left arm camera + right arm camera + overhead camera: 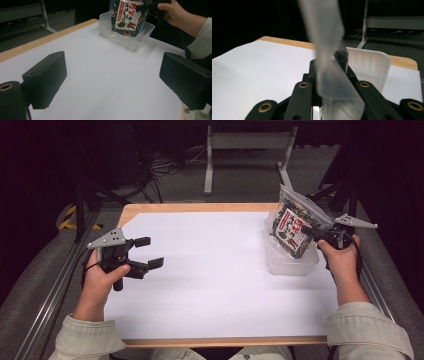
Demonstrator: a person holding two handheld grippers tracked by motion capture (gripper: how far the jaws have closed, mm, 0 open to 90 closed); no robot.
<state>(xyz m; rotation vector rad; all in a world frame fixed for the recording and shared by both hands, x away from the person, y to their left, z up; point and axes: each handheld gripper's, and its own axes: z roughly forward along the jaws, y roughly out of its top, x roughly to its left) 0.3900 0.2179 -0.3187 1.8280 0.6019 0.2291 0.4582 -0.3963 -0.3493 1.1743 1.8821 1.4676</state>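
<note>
Two grippers: right gripper (306, 233) jaws pinching snack bag (292, 227), seemingly upright over clear tub (292, 265); left gripper (148, 252) jaws spread

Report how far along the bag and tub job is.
Done: the right gripper has its jaws shut on the food bag. In hand: the bag's lower end sits in the clear tub. Left: let go. The left gripper hovers open over the white sheet.

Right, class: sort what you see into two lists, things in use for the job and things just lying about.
In use:
right claw, shut on the food pouch
clear plastic tub under the pouch

Lying about:
left claw, open, holding nothing
white table sheet
metal stand on the floor behind
</note>
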